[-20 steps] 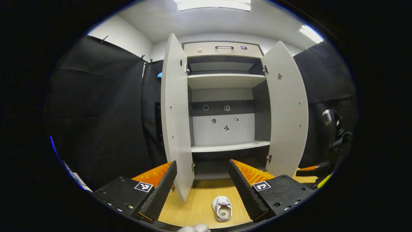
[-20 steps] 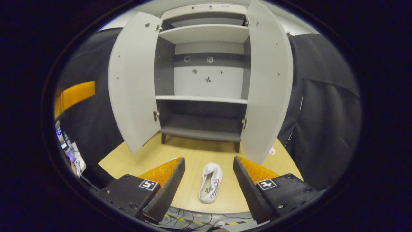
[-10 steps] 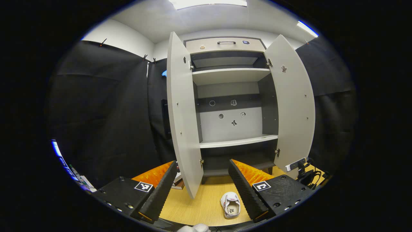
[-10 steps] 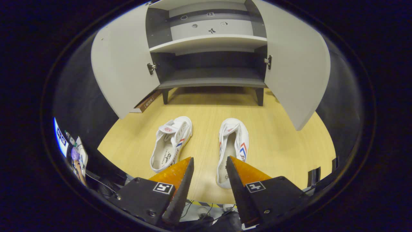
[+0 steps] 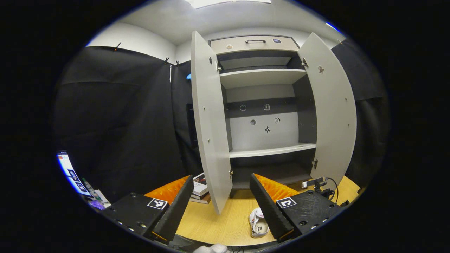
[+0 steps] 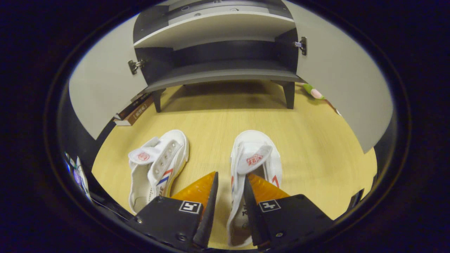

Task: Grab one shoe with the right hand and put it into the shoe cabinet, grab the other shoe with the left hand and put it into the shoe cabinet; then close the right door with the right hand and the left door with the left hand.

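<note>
Shoes on the floor before the open cabinet (image 5: 263, 105).
Left gripper view: left gripper (image 5: 221, 196) spread wide, holding nothing, one shoe (image 5: 258, 226) low ahead. Right gripper view: right gripper (image 6: 228, 196) narrowed astride the right shoe's (image 6: 255, 165) side wall, grip uncertain; left shoe (image 6: 156, 167) beside.

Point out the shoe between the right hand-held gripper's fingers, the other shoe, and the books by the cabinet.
Shoe between the fingers (image 6: 256, 154): right gripper view, on its strap.
Other shoe (image 6: 165, 160): right gripper view, on its upper.
Books (image 6: 135, 111): right gripper view, on the stack's spine side.
</note>
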A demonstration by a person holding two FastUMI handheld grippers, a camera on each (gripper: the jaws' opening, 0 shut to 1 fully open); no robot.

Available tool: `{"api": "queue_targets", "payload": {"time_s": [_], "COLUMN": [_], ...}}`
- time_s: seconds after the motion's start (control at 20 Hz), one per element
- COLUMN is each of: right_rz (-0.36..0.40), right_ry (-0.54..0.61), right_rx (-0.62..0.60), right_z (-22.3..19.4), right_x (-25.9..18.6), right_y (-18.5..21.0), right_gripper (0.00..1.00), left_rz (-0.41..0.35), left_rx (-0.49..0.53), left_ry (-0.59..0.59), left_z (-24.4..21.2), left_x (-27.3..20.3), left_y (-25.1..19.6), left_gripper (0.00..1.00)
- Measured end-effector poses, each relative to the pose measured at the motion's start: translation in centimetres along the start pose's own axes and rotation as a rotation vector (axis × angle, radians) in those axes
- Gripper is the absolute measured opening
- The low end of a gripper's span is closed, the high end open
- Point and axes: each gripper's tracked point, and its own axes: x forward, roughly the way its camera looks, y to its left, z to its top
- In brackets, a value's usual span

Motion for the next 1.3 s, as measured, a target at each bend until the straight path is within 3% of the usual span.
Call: {"api": "queue_targets", "payload": {"time_s": [0.05, 0.1, 0.15, 0.2, 0.45, 0.8, 0.85, 1.1, 1.15, 1.2, 1.25, 1.3], "right_rz": [-0.003, -0.003, -0.009, -0.007, 0.045, 0.080, 0.085, 0.120, 0.124, 0.130, 0.140, 0.151], "right_ry": [0.002, 0.006, 0.008, 0.005, 0.036, -0.046, -0.071, -0.219, -0.246, -0.268, -0.293, -0.319], "right_rx": [0.009, 0.018, 0.021, 0.021, 0.022, -0.059, -0.072, -0.132, -0.138, -0.140, -0.137, -0.132], "right_z": [0.4, 0.7, 0.6, 0.8, 0.6, 4.8, 6.0, 13.3, 14.8, 16.6, 18.2, 20.1], "right_x": [0.6, 1.2, 1.7, 2.1, 1.7, -3.3, -4.5, -11.1, -12.3, -13.1, -14.1, -14.9], "right_y": [-0.2, -0.5, -0.8, -1.0, -0.8, -0.2, 0.1, 2.0, 2.5, 2.9, 3.4, 3.8], "right_gripper": [0.45, 0.43, 0.41, 0.36, 0.07, 0.07, 0.07, 0.07, 0.07, 0.07, 0.07, 0.07], "left_rz": [0.006, 0.011, 0.014, 0.019, 0.025, 0.000, -0.007, -0.037, -0.040, -0.040, -0.036, -0.034], "left_rx": [-0.006, -0.010, -0.011, -0.010, -0.012, -0.023, -0.028, -0.064, -0.067, -0.067, -0.066, -0.067], "left_ry": [0.004, 0.007, 0.008, 0.010, 0.014, -0.002, -0.006, -0.014, -0.015, -0.014, -0.014, -0.015], "left_z": [-0.1, -0.1, -0.1, -0.1, -0.2, 0.0, 0.0, -0.4, -0.6, -0.7, -0.8, -0.7], "left_x": [0.1, 0.2, 0.2, 0.4, 0.6, 0.6, 0.6, 0.7, 0.7, 0.7, 0.6, 0.6], "left_y": [0.0, -0.1, -0.1, -0.1, -0.3, -0.7, -0.7, -1.3, -1.5, -1.5, -1.5, -1.5], "left_gripper": [0.96, 1.00, 0.96, 1.00, 0.96, 0.96, 1.00, 0.96, 1.00, 0.96, 1.00, 0.96]}}
